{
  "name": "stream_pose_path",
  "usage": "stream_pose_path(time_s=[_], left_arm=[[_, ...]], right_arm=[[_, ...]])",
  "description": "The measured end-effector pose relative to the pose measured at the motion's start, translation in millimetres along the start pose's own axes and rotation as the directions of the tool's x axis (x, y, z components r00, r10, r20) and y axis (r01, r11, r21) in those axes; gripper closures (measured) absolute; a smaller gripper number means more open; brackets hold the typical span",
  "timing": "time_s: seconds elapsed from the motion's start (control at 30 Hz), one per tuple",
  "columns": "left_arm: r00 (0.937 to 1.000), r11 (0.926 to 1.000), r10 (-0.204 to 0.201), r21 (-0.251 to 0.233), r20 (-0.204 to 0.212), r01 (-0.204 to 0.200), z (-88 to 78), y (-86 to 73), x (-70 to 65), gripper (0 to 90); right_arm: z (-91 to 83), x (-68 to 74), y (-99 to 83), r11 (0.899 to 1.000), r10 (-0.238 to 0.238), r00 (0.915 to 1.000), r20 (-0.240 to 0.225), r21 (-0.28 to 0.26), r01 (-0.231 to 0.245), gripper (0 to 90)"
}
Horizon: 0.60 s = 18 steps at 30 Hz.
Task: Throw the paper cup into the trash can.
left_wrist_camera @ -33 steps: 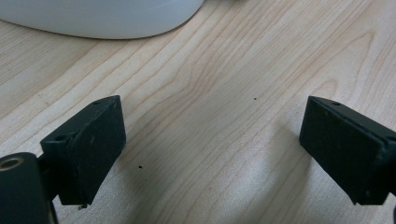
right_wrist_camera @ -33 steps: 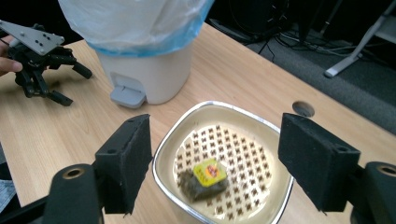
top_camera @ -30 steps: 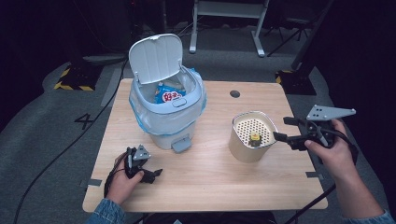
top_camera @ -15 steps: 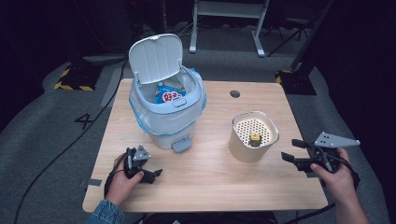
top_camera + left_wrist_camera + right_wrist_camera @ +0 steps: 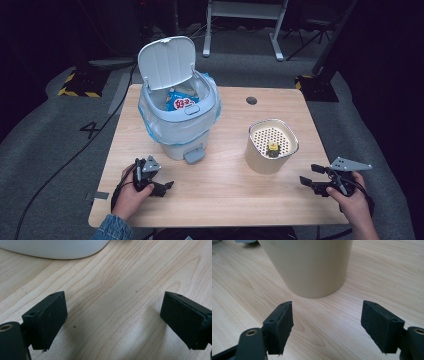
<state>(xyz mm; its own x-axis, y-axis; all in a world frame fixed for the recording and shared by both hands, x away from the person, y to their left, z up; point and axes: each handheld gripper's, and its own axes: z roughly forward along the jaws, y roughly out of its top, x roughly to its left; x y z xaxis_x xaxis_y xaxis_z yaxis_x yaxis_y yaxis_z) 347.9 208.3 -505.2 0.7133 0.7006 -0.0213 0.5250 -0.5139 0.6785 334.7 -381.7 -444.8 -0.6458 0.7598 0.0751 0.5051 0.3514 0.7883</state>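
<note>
Open-lidded bin (image 5: 177,122) near the tabletop's (image 5: 225,190) far-left corner holds a blue packet (image 5: 181,102); beige cup (image 5: 270,150) (perforated insert) holds a small yellow thing (image 5: 273,147); left gripper (image 5: 162,186) and right gripper (image 5: 309,175) both gape, gripping nothing, the right's jaws just opening

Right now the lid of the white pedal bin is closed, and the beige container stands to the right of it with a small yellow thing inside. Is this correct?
Not quite: the lid of the white pedal bin stands open, as the high view shows. The beige container does stand to its right with a small yellow thing inside.

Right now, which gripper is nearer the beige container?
Right. The right gripper sits just off the beige container, on its right, jaws open toward it; the left gripper rests beyond the bin's pedal.
</note>
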Motion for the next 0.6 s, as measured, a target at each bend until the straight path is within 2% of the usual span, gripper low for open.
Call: stream_pose_path(time_s=[0.07,0.1,0.17,0.43,0.6], left_arm=[[1.0000,1.0000,-0.001,0.002,-0.004,0.001,-0.1,0.0,-0.1,7.5],[1.0000,1.0000,-0.001,0.001,-0.004,0.001,-0.1,0.0,-0.2,7.4],[1.0000,1.0000,-0.002,0.001,-0.006,0.002,-0.2,-0.2,-0.3,7.4],[0.9999,1.0000,-0.008,0.002,-0.013,0.008,-0.8,-0.5,-1.1,7.4],[0.9998,0.9998,-0.017,-0.006,-0.010,0.017,-1.0,-1.0,-0.5,8.8]], right_arm=[[4.6,-1.7,-4.5,1.000,-0.008,0.9998,0.016,0.006,0.008,24.2],[7.7,-1.7,-7.6,0.999,-0.028,0.9987,0.042,0.031,0.027,24.0],[11.0,-1.9,-10.7,0.998,-0.041,0.9978,0.053,0.055,0.038,24.1],[29.7,4.4,-21.4,0.991,-0.060,0.9969,0.050,0.122,0.053,22.5],[41.4,8.0,-26.8,0.987,-0.072,0.9960,0.053,0.149,0.063,18.1]])
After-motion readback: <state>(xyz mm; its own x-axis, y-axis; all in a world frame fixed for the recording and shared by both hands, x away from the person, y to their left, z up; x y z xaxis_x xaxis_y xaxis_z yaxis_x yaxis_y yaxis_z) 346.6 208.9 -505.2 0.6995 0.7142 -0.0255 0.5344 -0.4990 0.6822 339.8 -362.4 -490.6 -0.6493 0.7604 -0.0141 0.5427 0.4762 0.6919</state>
